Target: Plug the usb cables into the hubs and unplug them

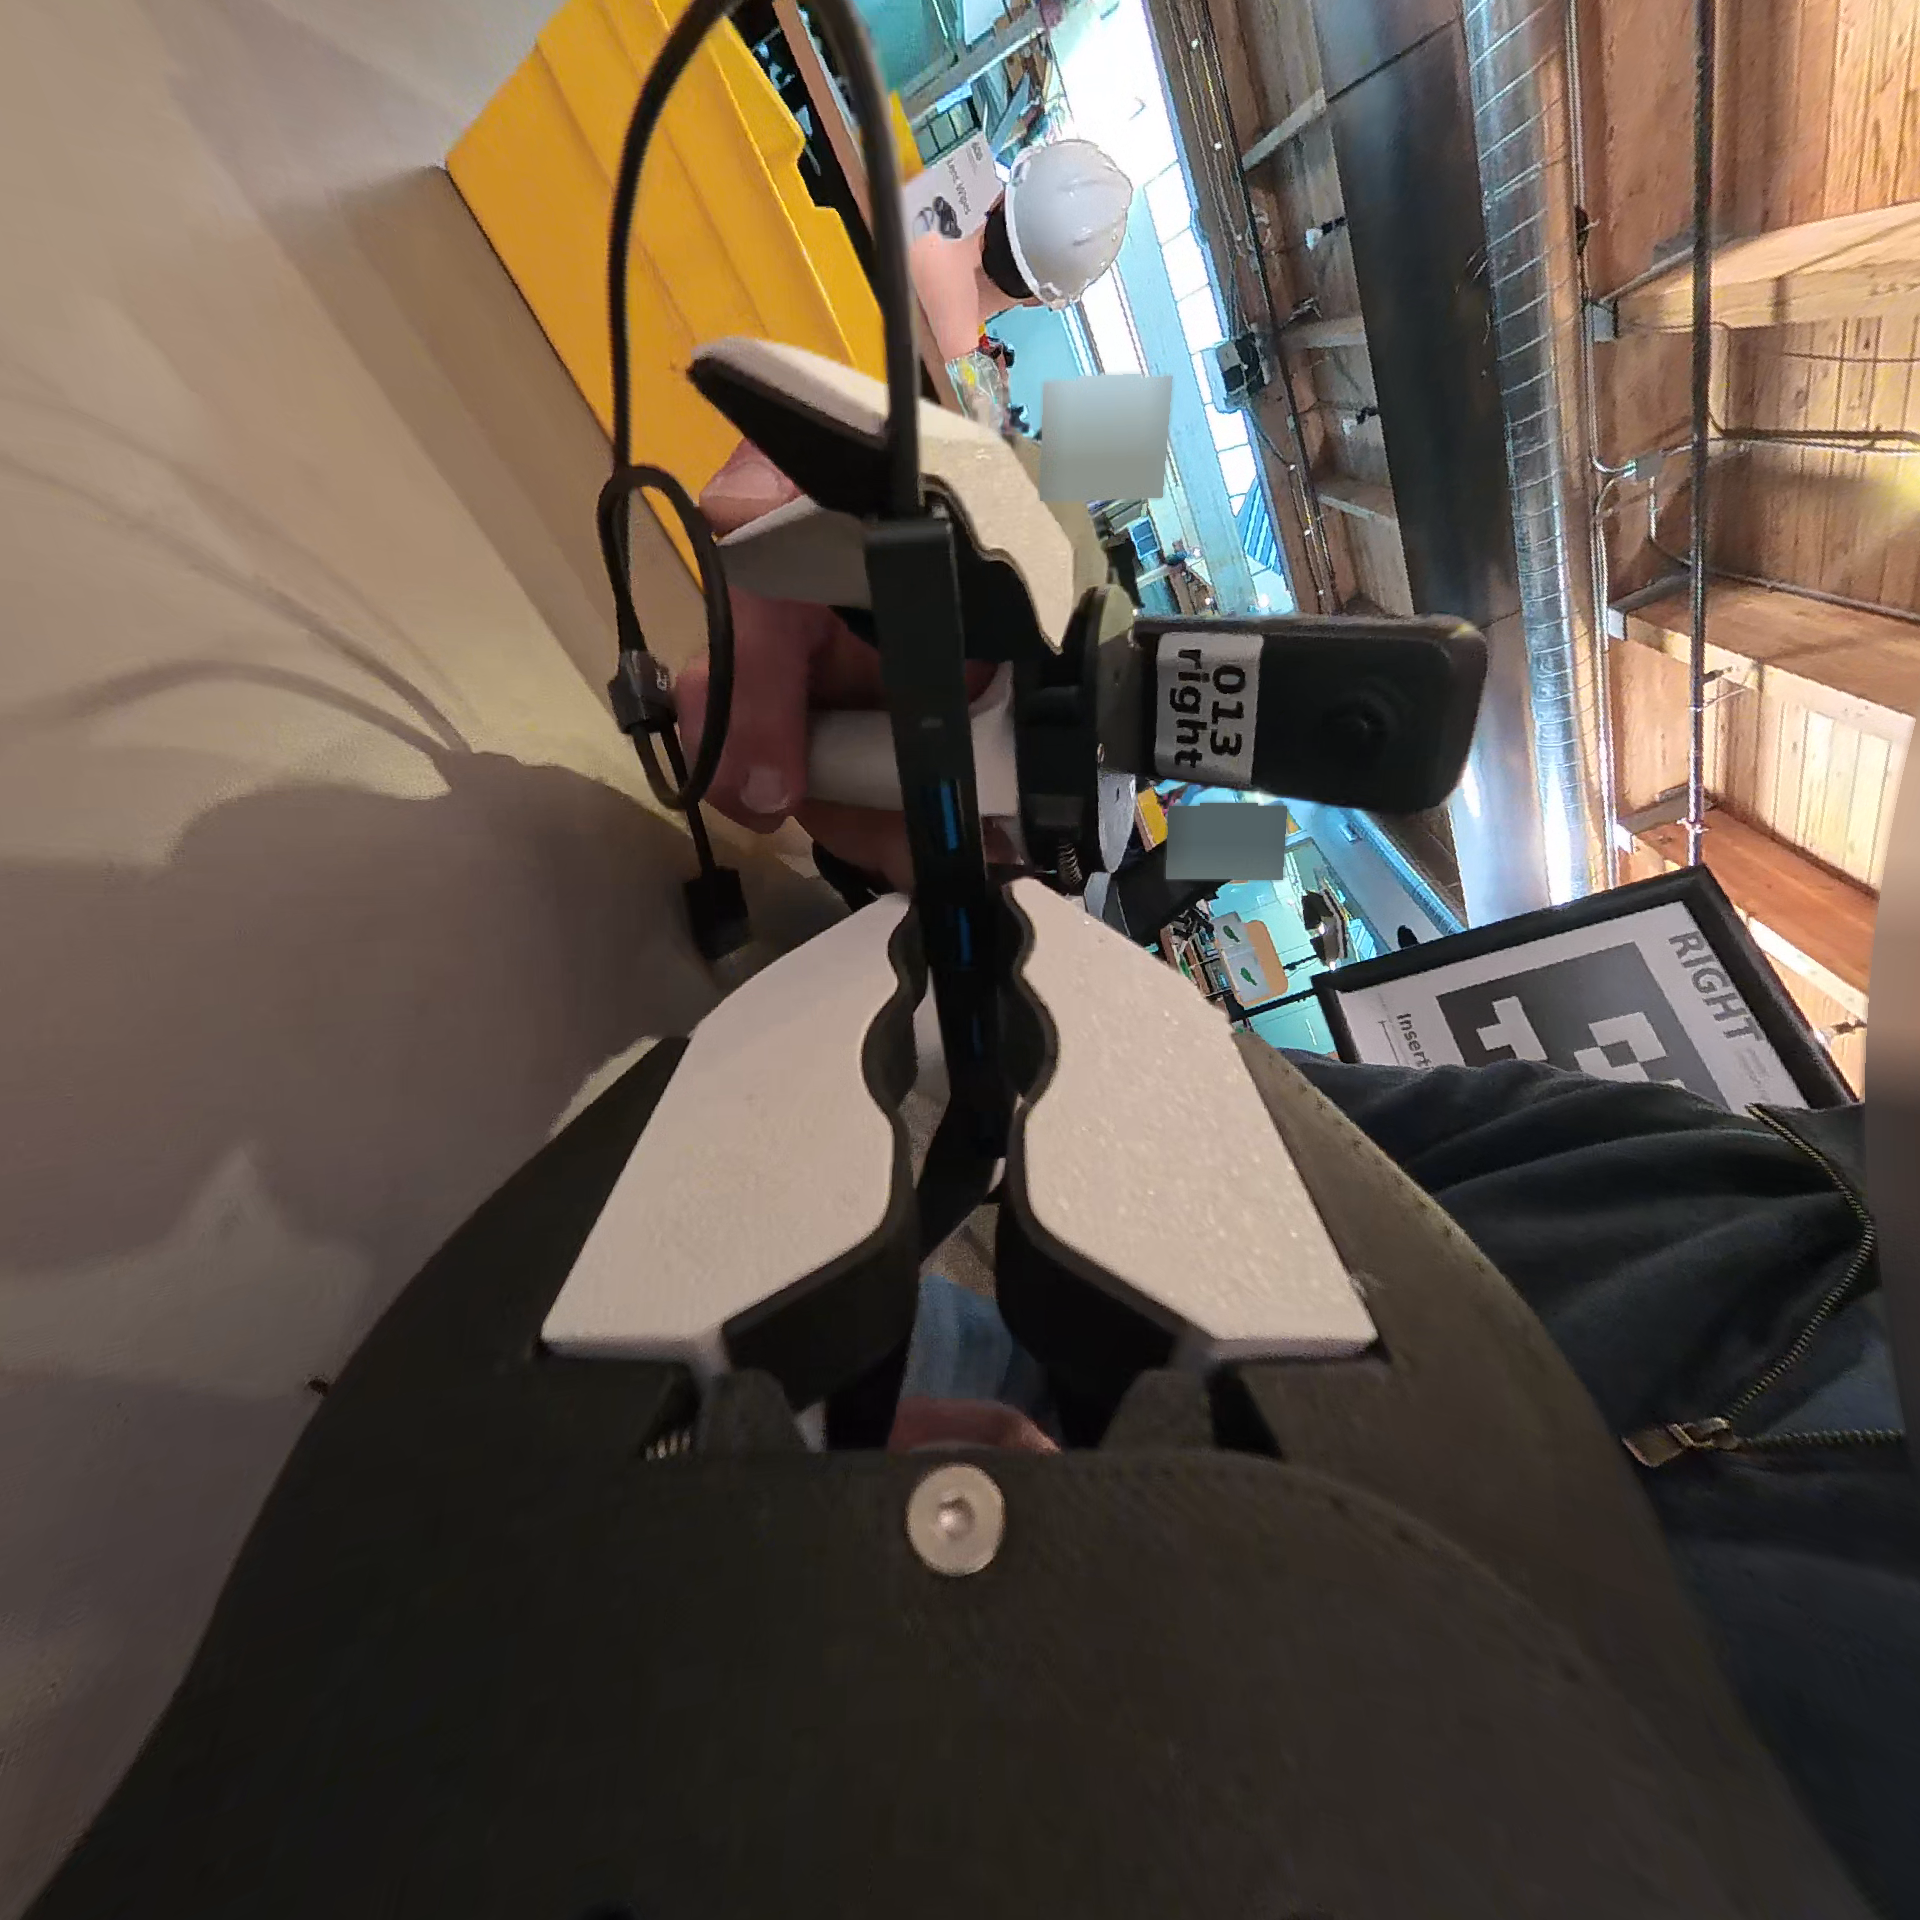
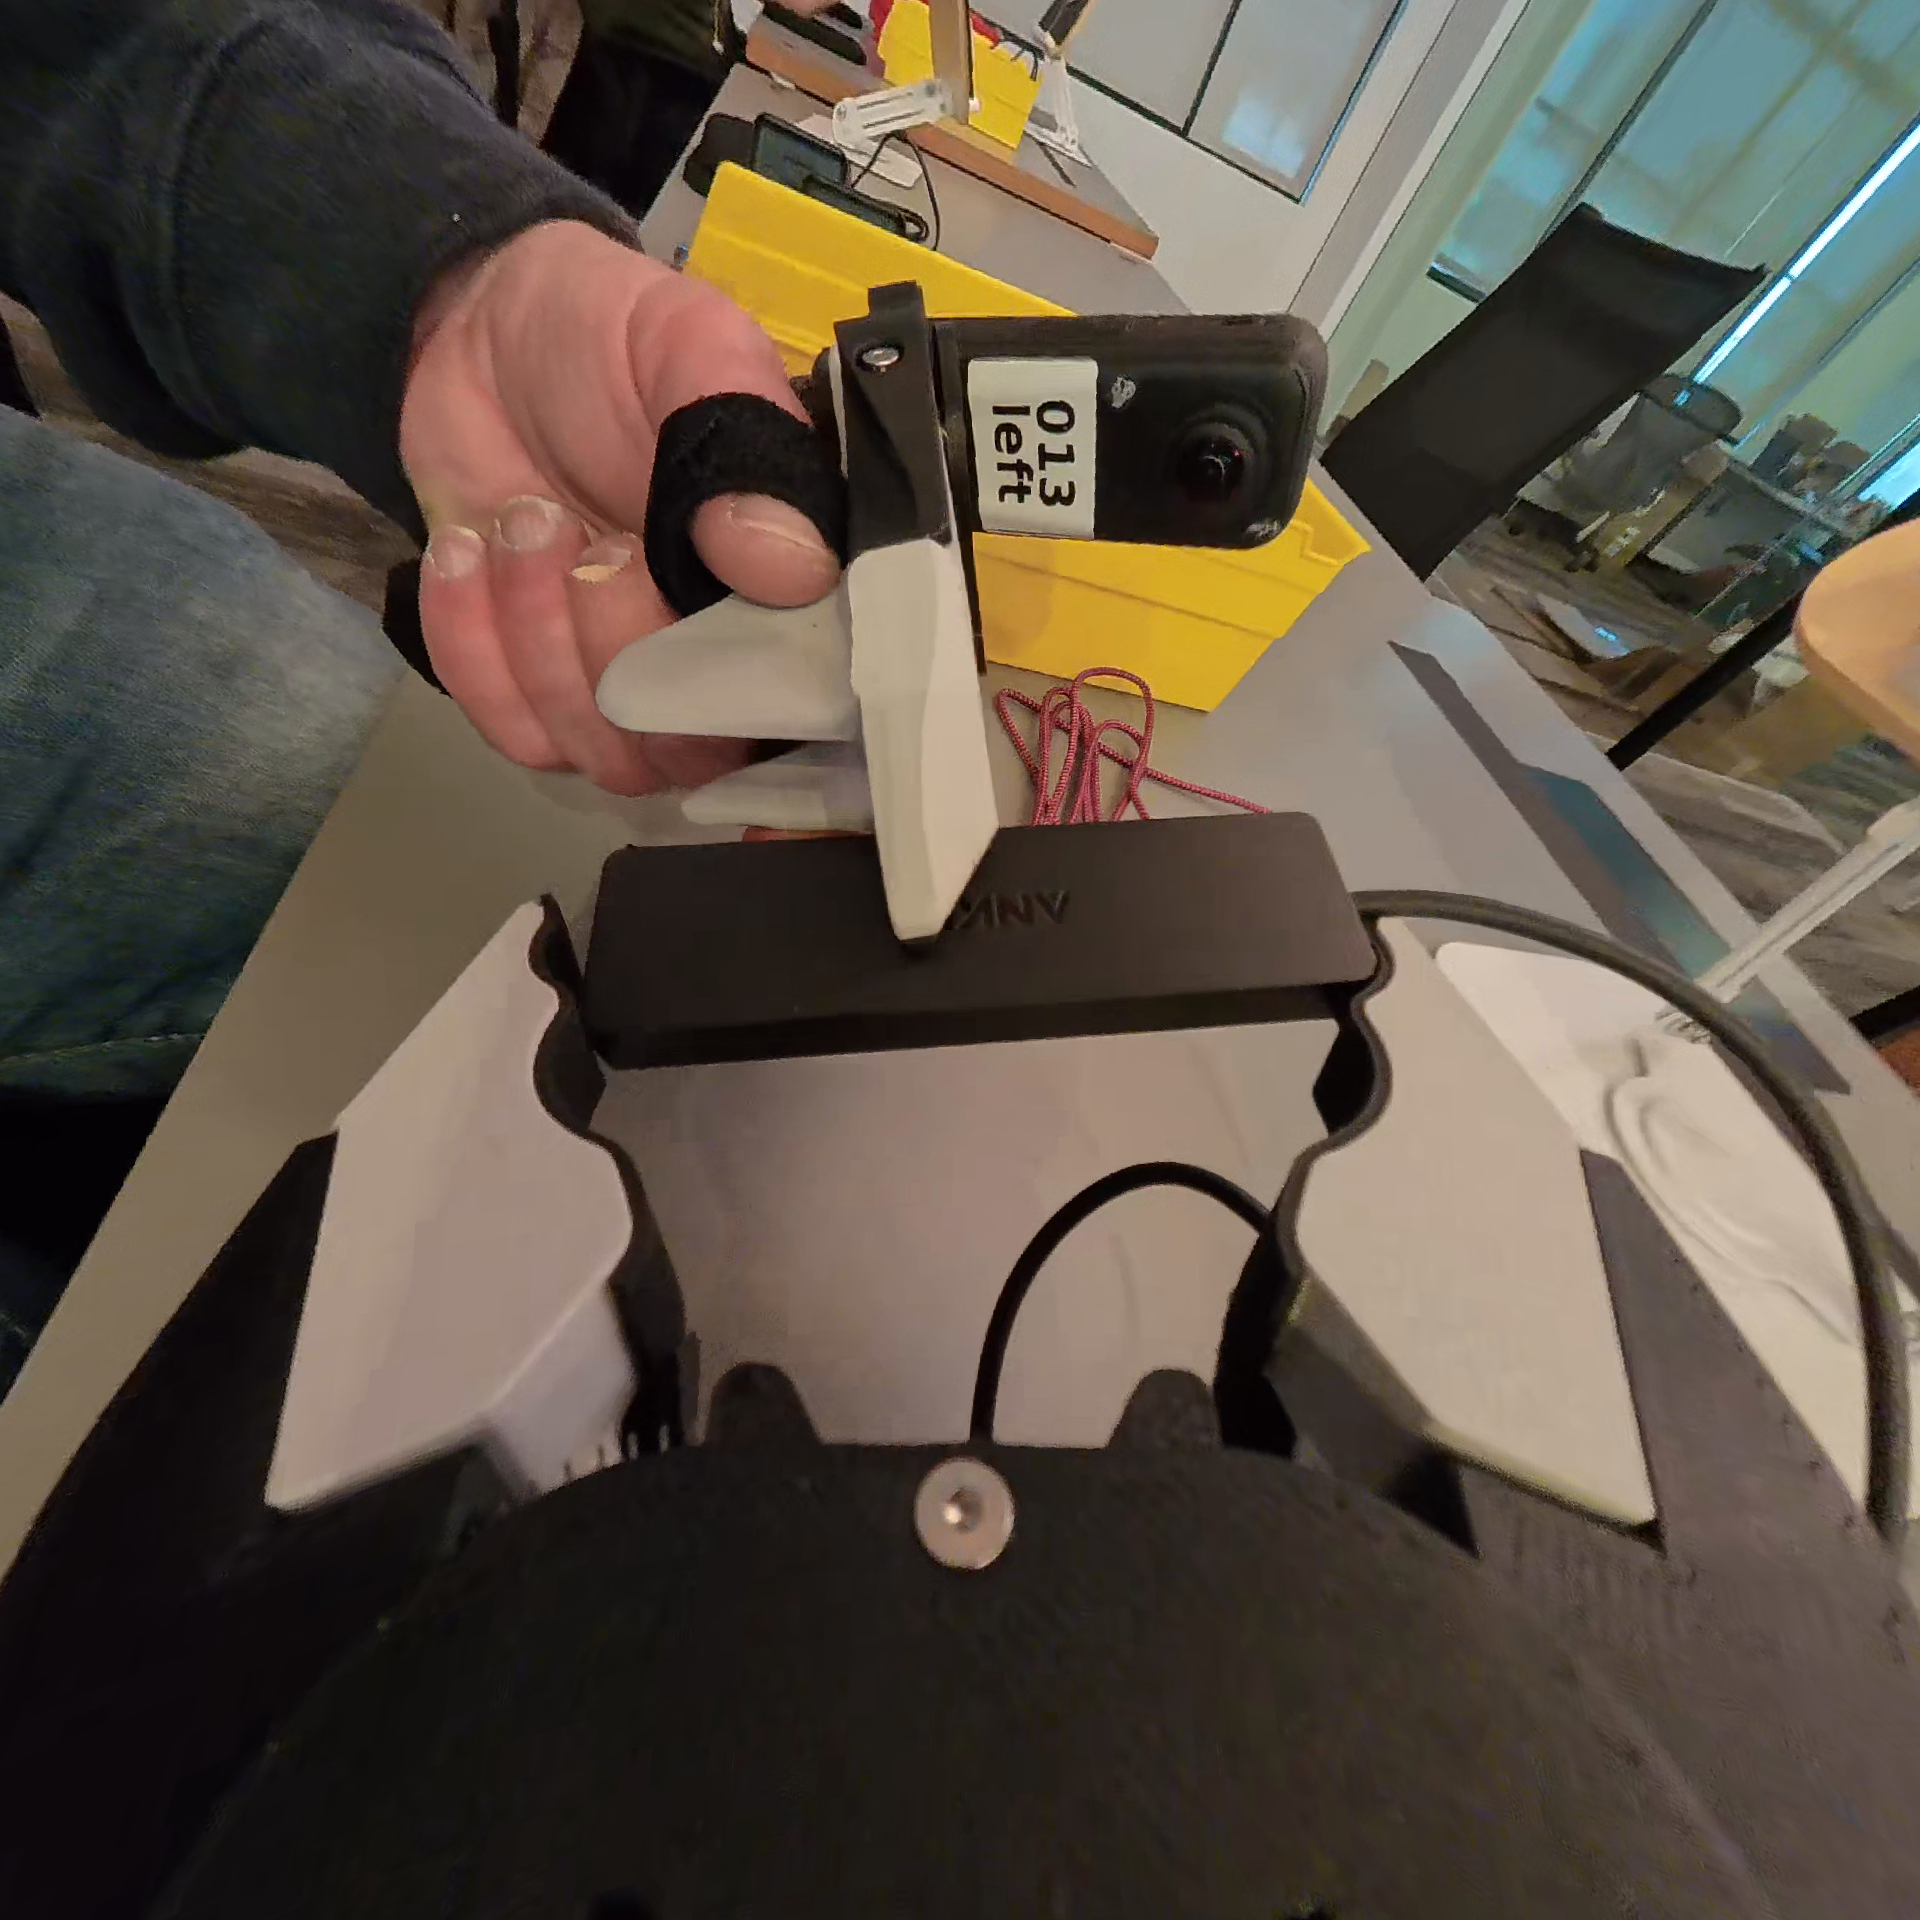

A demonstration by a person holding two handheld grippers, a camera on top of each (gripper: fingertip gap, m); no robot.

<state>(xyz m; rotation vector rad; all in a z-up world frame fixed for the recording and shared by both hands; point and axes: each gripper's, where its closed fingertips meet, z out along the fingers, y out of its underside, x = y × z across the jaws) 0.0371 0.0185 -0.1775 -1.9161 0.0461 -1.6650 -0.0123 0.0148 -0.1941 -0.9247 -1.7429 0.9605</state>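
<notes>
The black hub (image 2: 977, 956) is hanging above the desk (image 2: 1351, 727), with both grippers pinching it: the left gripper (image 1: 961, 1023) is clamping its thin faces, and the right gripper (image 2: 966, 997) is spanning its ends. It looks light, rigid and smooth; its attached cable (image 1: 883, 260) is flexing freely.

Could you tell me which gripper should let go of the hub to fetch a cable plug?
Left, probably. The right gripper holds the hub by its ends, leaving the blue ports clear, while the left gripper clamps across that port edge.
</notes>
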